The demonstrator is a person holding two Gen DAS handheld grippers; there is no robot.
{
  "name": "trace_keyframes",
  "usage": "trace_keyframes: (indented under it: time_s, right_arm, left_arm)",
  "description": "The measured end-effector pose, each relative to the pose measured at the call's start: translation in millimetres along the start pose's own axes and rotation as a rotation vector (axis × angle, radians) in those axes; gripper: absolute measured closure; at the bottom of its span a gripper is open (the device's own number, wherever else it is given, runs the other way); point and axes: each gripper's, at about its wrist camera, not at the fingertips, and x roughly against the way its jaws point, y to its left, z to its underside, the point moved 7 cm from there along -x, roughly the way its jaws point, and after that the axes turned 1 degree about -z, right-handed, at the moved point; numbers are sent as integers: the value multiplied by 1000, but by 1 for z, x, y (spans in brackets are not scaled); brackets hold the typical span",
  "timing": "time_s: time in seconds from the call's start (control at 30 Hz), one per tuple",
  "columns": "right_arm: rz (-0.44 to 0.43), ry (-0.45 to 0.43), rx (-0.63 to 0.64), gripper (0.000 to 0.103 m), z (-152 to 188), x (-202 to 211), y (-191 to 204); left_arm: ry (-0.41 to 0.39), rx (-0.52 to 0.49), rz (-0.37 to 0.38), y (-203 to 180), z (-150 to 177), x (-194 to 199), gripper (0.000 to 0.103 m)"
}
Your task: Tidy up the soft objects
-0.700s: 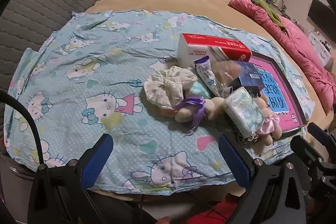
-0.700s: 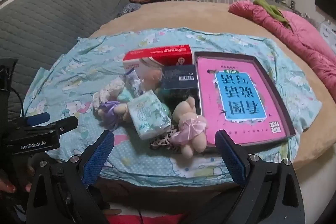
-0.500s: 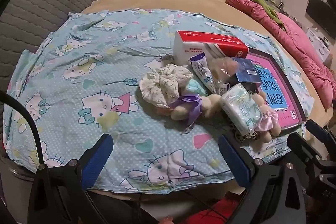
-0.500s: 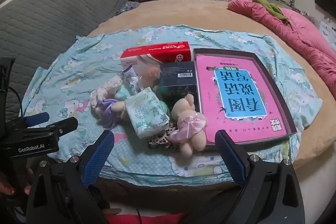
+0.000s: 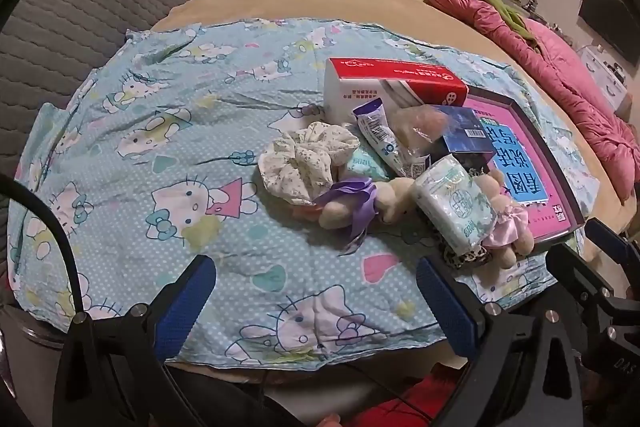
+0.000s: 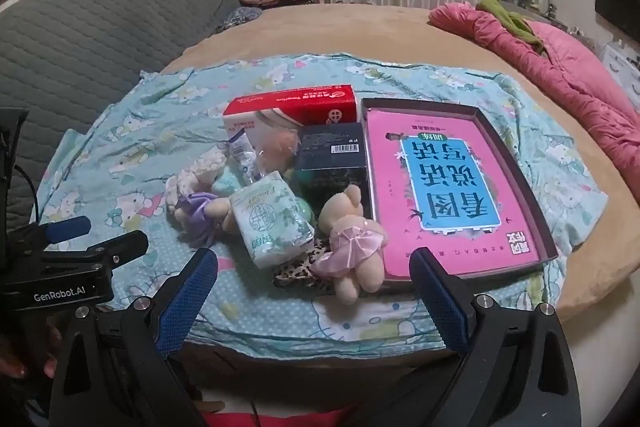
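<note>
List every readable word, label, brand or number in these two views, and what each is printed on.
"GenRobot.AI": on the left gripper's body, seen from the right wrist.
"看图说话写话": upside down on the pink box.
Red box: white print, too small to read.
Dark box: barcode label, digits unreadable.
Tissue pack and tube: print too blurred.

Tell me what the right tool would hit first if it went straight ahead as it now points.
Probably the teddy in the pink dress or the tissue pack beside it; both lie on the cartoon-print sheet ahead of the open right tool. Depth is unclear.
</note>
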Motion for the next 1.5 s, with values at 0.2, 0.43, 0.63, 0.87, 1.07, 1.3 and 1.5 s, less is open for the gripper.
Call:
trace_keyframes:
  time_s: [0.2,0.43,0.63,0.87,1.07,1.3,1.5]
  right_arm:
    - [-1,-3,4,6,-1,0,1]
    - [-2,-4,7,6,-1,1,2]
    - [-1,-6,8,6,-1,1,3]
    - [3,-6,13,6,-1,0,4]
    - [4,-7,10,6,-1,1,4]
    - [3,-8,11,6,-1,2,3]
    - [1,-8,10,6,-1,2,3]
  left_arm:
    - [-3,-7,-2,-2,0,0,2]
    - [-6,-15,-5,-4,-1,1,2]
    - [-7,-21,-1,-6,0,1,2]
    - [-7,-22,-1,-7,-1,0,2]
    - [-14,-30,-1,-9,0,1,2]
    - [-15,-27,1,-10,0,0,2]
    - [-12,-22,6,-10,2,-1,2]
